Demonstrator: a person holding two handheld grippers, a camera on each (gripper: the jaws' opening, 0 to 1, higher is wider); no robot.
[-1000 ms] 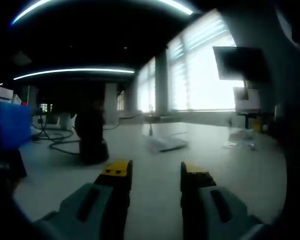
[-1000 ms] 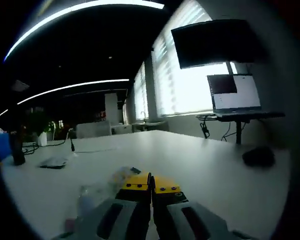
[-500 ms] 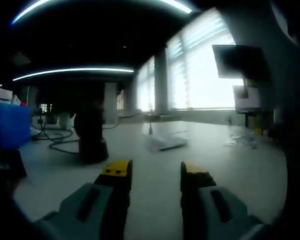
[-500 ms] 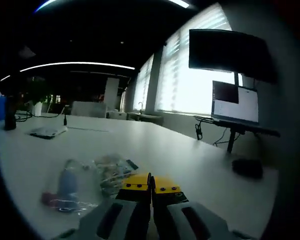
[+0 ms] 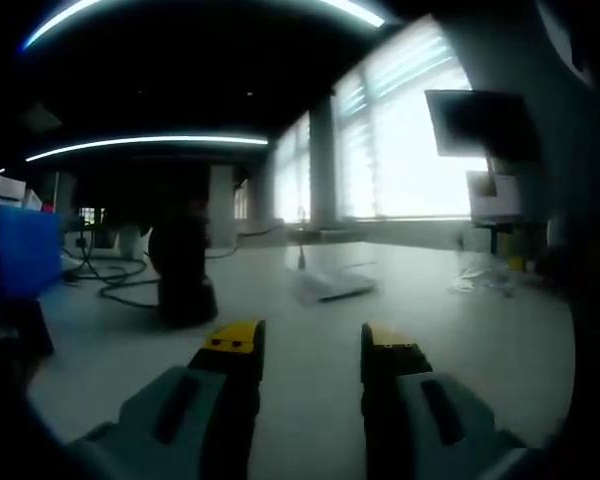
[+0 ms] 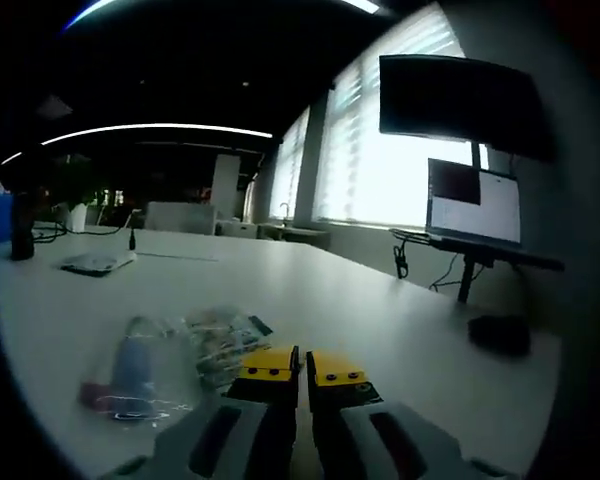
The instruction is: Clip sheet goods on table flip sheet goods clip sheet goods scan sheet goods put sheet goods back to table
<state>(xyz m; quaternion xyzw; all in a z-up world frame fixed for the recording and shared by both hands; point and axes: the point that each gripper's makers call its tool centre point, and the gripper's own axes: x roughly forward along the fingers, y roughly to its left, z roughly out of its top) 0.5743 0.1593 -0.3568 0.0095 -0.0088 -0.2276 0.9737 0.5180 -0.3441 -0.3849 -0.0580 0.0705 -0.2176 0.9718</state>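
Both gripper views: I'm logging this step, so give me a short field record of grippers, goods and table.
left gripper: open, jaws apart, nothing between them, above the table
right gripper: jaws nearly together with a thin gap, nothing visibly held
clear packets: lying on the table, left of the right gripper's jaws in the right gripper view
flat white item: on the table ahead of the left gripper
black stand: upright on the table, beyond the left jaw
laptop: open, raised beside the table
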